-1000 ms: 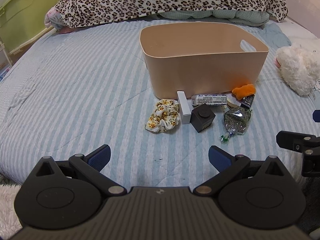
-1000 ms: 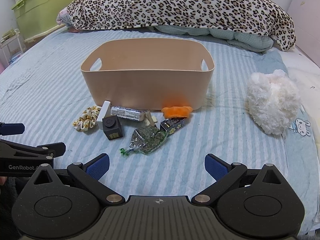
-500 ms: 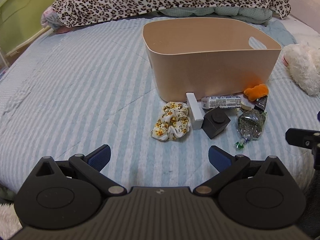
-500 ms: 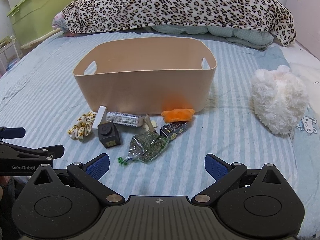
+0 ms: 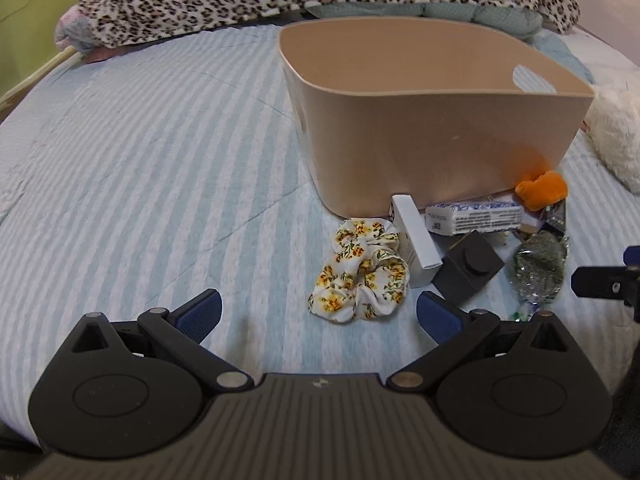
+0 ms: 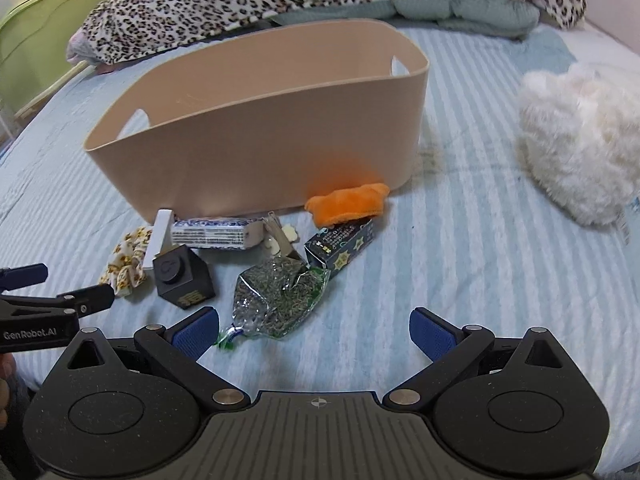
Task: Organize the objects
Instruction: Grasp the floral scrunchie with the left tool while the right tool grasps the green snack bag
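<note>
While both jaws gape wide and empty, the left hand-held gripper (image 5: pixel 318 314) faces a floral scrunchie (image 5: pixel 360 270) at 12 o'clock. The right hand-held gripper (image 6: pixel 314 330) has a herb bag (image 6: pixel 276 298) at 11 o'clock.

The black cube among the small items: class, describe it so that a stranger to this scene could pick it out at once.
Find the big beige tub on the striped bedspread; a cluster of small items lies along its near wall. The black cube sits at the front of that cluster, beside the upright white box. It alone is dark and blocky, with a round raised disc on top.
</note>
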Motion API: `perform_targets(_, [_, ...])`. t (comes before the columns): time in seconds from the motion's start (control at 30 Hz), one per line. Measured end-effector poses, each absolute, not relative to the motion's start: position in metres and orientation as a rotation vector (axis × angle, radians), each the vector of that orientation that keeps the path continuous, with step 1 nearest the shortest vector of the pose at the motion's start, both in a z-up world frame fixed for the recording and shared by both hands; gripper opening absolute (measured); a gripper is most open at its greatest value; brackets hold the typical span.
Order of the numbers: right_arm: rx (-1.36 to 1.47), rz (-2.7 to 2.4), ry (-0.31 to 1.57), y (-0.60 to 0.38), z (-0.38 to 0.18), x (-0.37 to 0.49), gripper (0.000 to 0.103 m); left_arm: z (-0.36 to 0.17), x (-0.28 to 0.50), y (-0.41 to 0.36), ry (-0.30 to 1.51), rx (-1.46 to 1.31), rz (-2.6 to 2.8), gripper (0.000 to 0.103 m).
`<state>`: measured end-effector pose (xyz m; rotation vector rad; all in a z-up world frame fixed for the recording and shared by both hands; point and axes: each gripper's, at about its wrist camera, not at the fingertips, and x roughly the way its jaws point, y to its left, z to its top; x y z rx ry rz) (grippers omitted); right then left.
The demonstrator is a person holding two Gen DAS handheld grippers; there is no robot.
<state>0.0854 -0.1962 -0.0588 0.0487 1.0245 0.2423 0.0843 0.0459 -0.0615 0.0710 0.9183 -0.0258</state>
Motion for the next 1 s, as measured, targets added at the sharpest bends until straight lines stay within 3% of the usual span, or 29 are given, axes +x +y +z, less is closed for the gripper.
perform_targets(0.13, [0.064, 0.23, 1.053, -0.192, -0.069, 0.098, 0.103, -0.078, 0.099, 0.047, 0.951, 0.079, -0.079, 0.101])
perform_targets(0.2, [0.07, 0.233, 1.064, -0.188, -0.073, 0.104, 0.1, -0.084, 0.104, 0.047, 0.965, 0.082, -0.097, 0.088])
perform_targets(0.5, [-0.013, 0.243, 1.1, -0.16, -0.091, 0.119, 0.087, -0.096, 0.123, 0.05, 0.97, 0.059, -0.164, 0.088])
perform_targets(0.63, [-0.019, 0.241, 1.085, -0.156, -0.09, 0.119, 0.077, -0.097, 0.126, 0.051, 0.98, 0.055, -0.18, 0.087])
perform_targets(0.73, [-0.002, 0.236, 1.083, -0.159, -0.089, 0.118, 0.063, -0.094, 0.123, 0.049, 0.95, 0.064, -0.195, 0.073])
perform_targets(0.87, [0.008, 0.255, 1.079, -0.16, -0.085, 0.114, 0.06, -0.09, 0.117, 0.045, 0.926, 0.103, -0.226, 0.042])
perform_targets(1.0, [0.0, 0.272, 1.067, -0.158, -0.077, 0.106, 0.059, -0.084, 0.113, 0.043, 0.934, 0.127, -0.239, 0.02])
